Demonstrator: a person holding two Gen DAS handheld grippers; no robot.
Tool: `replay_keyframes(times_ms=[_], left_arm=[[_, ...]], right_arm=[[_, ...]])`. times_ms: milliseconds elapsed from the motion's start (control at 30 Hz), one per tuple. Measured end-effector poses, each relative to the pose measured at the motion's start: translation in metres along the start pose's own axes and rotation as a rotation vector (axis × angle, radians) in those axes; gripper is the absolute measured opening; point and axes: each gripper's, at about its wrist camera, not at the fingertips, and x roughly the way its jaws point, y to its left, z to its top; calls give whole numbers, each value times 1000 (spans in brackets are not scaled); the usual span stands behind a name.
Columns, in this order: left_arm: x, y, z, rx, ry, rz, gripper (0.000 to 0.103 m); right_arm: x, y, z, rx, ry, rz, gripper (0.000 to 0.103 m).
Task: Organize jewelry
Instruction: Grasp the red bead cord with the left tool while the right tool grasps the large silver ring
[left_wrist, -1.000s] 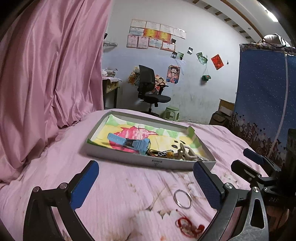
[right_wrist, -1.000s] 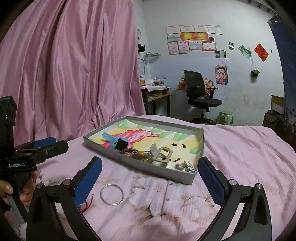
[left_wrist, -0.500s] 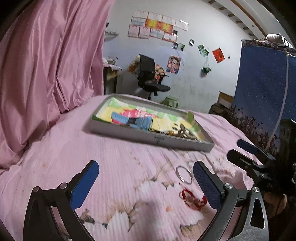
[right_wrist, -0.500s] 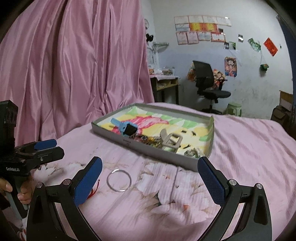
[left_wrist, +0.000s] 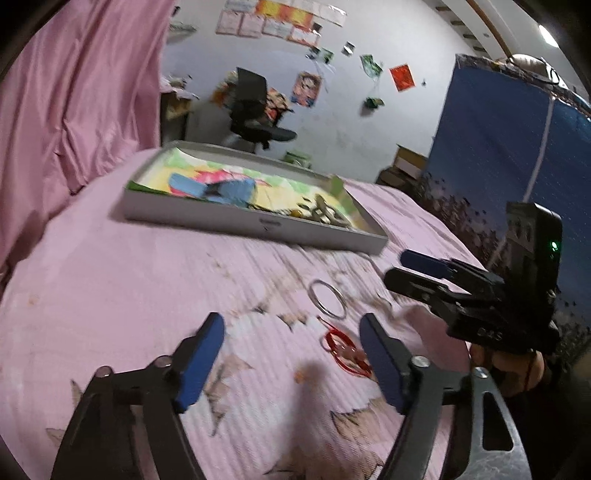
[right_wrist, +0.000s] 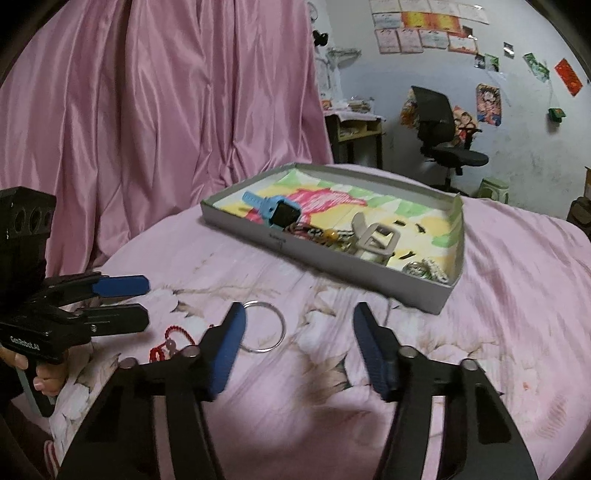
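On a pink bedspread (right_wrist: 517, 295), a tray (right_wrist: 332, 254) holds a watch (right_wrist: 273, 208). Both grippers, left (left_wrist: 291, 358) and right (right_wrist: 299, 343), gape empty near a ring (right_wrist: 264, 330) and red bracelet (left_wrist: 343, 349).

So it's a bed (right_wrist: 517, 280) with a pink ribbed cover, printed with pale flowers (a bit grubby-looking in spots). Sitting straight on it is a shallow grey tray (right_wrist: 325, 254) with a colourful drawing lining the bottom, towards the far side. Nearer the cameras, well clear of the tray, a plain silver ring (right_wrist: 264, 326) lies flat on the cover. Just beside that is a little red beaded string (right_wrist: 168, 341), loosely bunched up; the two are close, but I can't tell if they're touching.
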Motion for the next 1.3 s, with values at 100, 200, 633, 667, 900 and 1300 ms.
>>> replay_keyframes(times_ms=[100, 200, 633, 667, 900, 1300], left_arm=[[7, -6, -1, 29, 41, -26, 57], [13, -11, 0, 50, 73, -38, 47], [33, -17, 3, 78, 205, -87, 14], [35, -17, 4, 76, 214, -88, 13], [37, -18, 3, 77, 220, -70, 4], [34, -6, 12, 25, 158, -24, 4]], right_arm=[[4, 1, 0, -6, 25, 9, 43], [7, 1, -2, -8, 44, 16, 40], [26, 6, -6, -16, 135, 37, 34], [27, 5, -7, -14, 140, 37, 34], [29, 3, -9, 4, 152, 41, 34], [43, 8, -8, -20, 205, 54, 31]])
